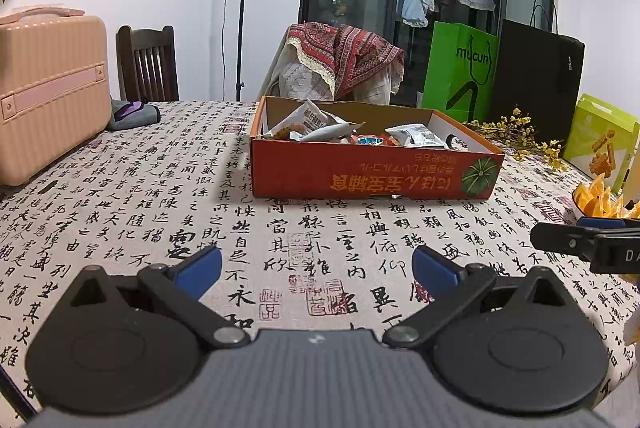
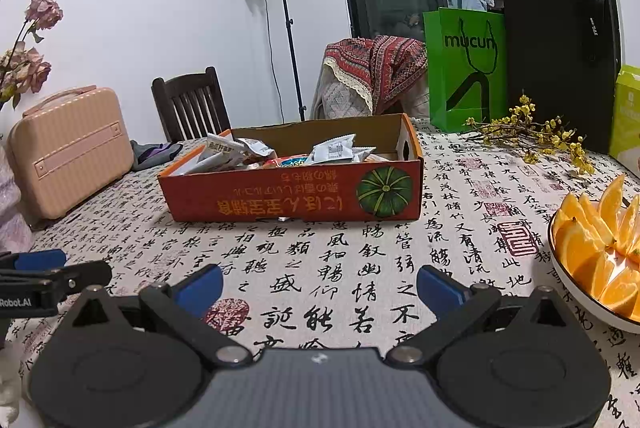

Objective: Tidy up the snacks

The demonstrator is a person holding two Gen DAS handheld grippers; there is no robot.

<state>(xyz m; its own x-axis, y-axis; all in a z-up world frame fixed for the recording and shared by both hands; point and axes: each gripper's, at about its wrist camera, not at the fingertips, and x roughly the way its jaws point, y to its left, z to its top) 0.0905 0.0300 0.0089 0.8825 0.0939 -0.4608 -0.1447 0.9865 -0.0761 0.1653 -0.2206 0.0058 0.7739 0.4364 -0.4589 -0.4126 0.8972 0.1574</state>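
Observation:
A shallow orange cardboard box (image 1: pixel 360 176) (image 2: pixel 296 200) with a green pumpkin picture stands in the middle of the table. Several wrapped snack packets (image 1: pixel 320 126) (image 2: pixel 332 150) lie piled inside it. My left gripper (image 1: pixel 316 266) hovers open over the tablecloth in front of the box, nothing between its blue pads. My right gripper (image 2: pixel 320 286) is also open and holds nothing, a little in front of the box. Each gripper shows at the edge of the other's view, the right one (image 1: pixel 580 236) and the left one (image 2: pixel 44 268).
A calligraphy-print cloth (image 1: pixel 160 196) covers the table. A pink case (image 1: pixel 48 92) stands at the left, a bowl of orange wedges (image 2: pixel 596 256) at the right. Green bag (image 2: pixel 466 68), black bag (image 2: pixel 560 68), yellow flower sprig (image 2: pixel 532 136) and chairs sit behind.

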